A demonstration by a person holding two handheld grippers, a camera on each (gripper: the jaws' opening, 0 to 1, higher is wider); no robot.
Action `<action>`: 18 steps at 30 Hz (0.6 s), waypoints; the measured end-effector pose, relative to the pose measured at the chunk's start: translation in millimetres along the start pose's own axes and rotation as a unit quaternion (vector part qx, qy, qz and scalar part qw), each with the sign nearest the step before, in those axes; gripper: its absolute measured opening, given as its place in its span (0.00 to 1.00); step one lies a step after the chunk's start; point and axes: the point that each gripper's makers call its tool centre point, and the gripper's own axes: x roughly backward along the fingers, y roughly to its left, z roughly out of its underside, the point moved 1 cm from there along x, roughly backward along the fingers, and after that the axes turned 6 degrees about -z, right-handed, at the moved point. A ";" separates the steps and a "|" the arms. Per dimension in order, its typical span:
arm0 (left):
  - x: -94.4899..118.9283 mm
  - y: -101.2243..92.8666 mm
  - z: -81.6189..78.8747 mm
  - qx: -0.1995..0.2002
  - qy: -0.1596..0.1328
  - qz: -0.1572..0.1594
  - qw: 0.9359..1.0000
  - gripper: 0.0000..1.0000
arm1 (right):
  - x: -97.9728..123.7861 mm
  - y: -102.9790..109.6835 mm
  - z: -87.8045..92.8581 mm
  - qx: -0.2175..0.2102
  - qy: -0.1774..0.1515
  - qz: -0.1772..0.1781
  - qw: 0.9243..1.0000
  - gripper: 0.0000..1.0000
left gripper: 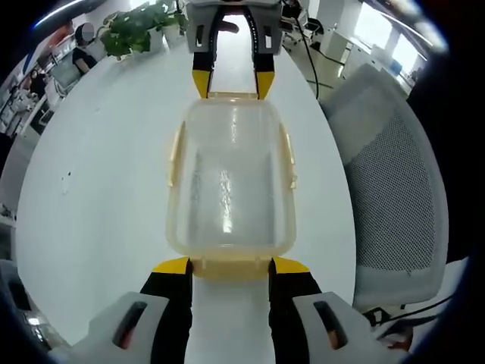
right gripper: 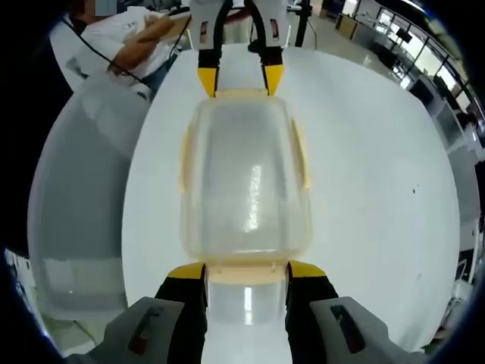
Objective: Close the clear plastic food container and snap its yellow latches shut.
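Clear rectangular plastic food container with pale yellow latches sits mid white round bench, lid on, nothing visible inside.

Left gripper at near end latch, right gripper at opposite end; each spread, jaw tips flanking latch tab, apparently braced from both ends so box stays put while latches get pressed.

Side latches look flared, likely unsnapped.

Grey mesh chair right of bench.

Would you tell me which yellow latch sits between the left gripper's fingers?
The end latch nearest the left gripper, flanked by its fingers; the opposite end latch lies by the right gripper, and both side latches stand free.
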 end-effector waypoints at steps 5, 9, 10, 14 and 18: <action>-3.1 1.4 -4.4 -0.001 0.001 0.001 1.000 0.38 | 1.1 -1.2 5.6 -0.002 0.002 -0.001 1.000 0.39; -5.4 2.1 -9.3 -0.001 0.001 0.004 1.000 0.38 | 2.0 -0.8 10.7 -0.005 0.001 -0.003 1.000 0.39; -6.1 2.2 -10.3 -0.002 0.001 0.004 1.000 0.38 | 2.0 -0.9 12.6 -0.007 0.001 -0.003 1.000 0.39; -9.6 0.9 -15.2 -0.003 0.001 0.007 1.000 0.38 | 1.3 0.1 18.4 -0.009 0.002 -0.005 1.000 0.39; -14.0 0.5 -21.3 -0.005 0.000 0.007 1.000 0.38 | 2.1 0.5 26.0 -0.011 0.004 -0.005 1.000 0.39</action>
